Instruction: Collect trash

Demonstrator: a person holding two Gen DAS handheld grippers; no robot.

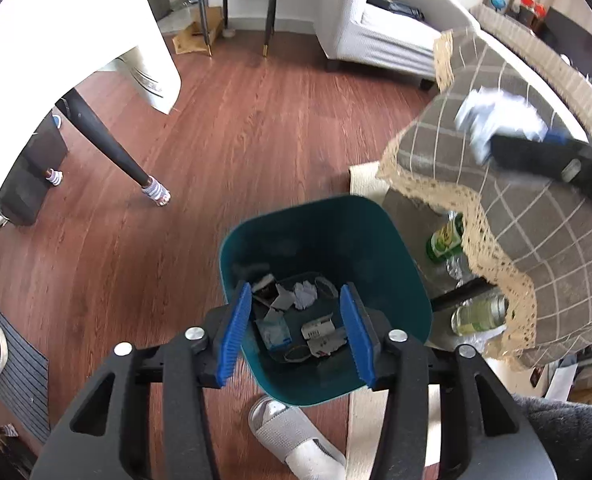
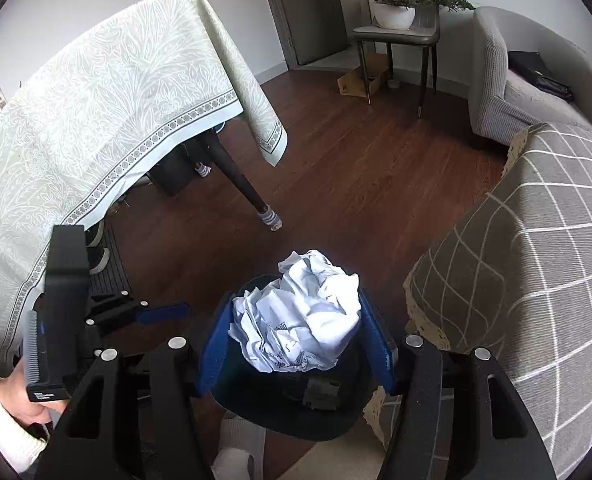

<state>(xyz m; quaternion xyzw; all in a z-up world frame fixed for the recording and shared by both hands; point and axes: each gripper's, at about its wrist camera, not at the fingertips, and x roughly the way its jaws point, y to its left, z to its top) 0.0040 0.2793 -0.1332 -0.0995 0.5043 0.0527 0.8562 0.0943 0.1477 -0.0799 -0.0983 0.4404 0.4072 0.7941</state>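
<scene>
A wood floor (image 1: 256, 128) fills the room, with a grey checked cloth (image 2: 535, 260) draped at three o'clock and a pale patterned tablecloth (image 2: 96, 112) at ten. At six o'clock in both views stands the teal bin (image 1: 335, 224), paper scraps (image 1: 296, 312) lying on its bottom. The right gripper (image 2: 296, 328) is above it, its blue pads pressed on a crumpled white paper ball (image 2: 299, 316). The left gripper (image 1: 296, 332), jaws parted and empty, hangs over the bin's mouth.

We see a teal bin (image 1: 327, 240) upright on the floor, paper scraps (image 1: 303, 296) inside. Above it, our crumpled white paper wad (image 2: 299, 316) sits clamped.
</scene>
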